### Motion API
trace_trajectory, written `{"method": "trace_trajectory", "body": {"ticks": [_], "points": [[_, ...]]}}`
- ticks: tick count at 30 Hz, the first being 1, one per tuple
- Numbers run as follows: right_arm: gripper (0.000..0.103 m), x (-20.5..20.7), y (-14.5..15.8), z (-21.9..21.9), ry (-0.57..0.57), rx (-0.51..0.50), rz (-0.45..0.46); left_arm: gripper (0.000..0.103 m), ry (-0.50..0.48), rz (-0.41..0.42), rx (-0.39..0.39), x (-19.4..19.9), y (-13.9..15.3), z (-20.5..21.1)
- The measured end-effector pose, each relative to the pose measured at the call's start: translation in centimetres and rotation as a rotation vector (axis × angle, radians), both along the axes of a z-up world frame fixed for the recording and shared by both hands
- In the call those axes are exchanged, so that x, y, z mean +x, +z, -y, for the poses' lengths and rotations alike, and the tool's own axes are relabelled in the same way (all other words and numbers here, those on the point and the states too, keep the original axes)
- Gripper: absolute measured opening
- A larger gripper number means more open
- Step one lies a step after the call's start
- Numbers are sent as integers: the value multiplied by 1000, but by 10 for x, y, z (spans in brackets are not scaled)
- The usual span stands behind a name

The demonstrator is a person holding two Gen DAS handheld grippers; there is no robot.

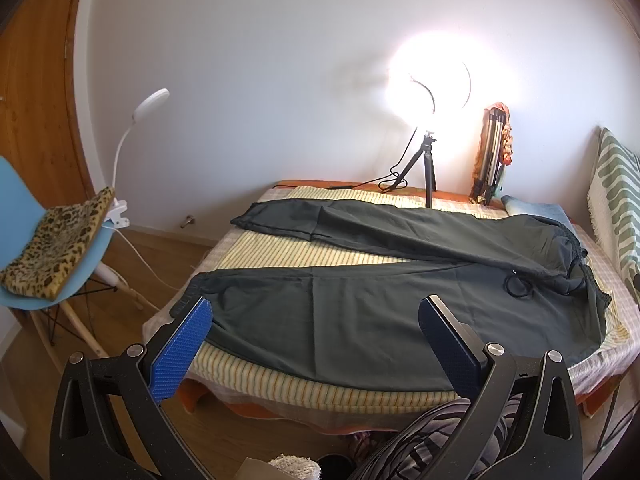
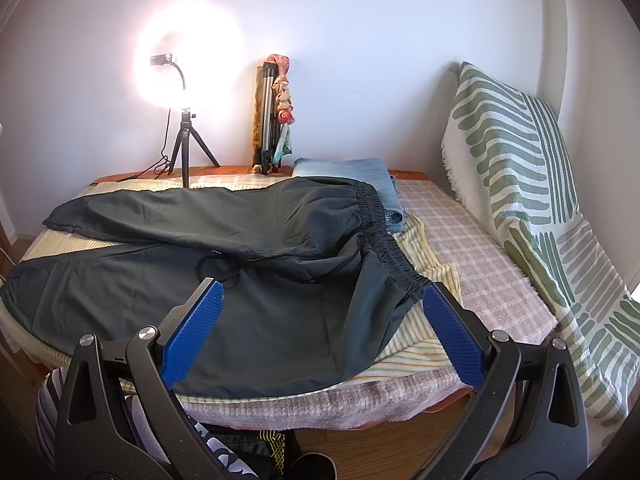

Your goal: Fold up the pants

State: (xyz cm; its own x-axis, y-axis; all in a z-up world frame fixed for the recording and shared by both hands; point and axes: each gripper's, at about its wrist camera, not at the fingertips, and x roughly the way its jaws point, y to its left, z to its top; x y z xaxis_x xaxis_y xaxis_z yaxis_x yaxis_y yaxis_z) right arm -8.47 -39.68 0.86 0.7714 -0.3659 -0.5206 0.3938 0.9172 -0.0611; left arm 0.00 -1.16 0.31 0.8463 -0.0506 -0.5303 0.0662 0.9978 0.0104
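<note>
The dark pants (image 1: pixel 360 280) lie spread across the middle of both frames on the striped mat (image 1: pixel 280 384), legs apart and waistband (image 2: pixel 384 236) right of centre. No fold looks made yet, so the whole task seems left. At the bottom, the left gripper (image 1: pixel 316 316) and right gripper (image 2: pixel 324 300) hover wide apart, holding nothing.

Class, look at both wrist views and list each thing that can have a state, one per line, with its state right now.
Dark green-black drawstring pants: spread flat, unfolded, legs apart.
Left claw: open, empty, above near leg.
Right claw: open, empty, near waistband.
Round ring light on black tripod: switched on.
White gooseneck clip lamp: appears off.
Light blue denim jeans: folded, behind the waistband.
Silver tripod against wall: legs collapsed.
</note>
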Motion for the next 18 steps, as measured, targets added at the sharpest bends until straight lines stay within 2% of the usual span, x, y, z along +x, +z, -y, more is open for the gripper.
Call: {"method": "trace_trajectory", "body": {"ticks": [10,18], "points": [[102,1,-2,-2,9,-7,-1,103,4,-9,0,4,-3,-4],[102,23,-3,-14,77,-22,-2,103,23,-33,11,20,-8,-17]]}}
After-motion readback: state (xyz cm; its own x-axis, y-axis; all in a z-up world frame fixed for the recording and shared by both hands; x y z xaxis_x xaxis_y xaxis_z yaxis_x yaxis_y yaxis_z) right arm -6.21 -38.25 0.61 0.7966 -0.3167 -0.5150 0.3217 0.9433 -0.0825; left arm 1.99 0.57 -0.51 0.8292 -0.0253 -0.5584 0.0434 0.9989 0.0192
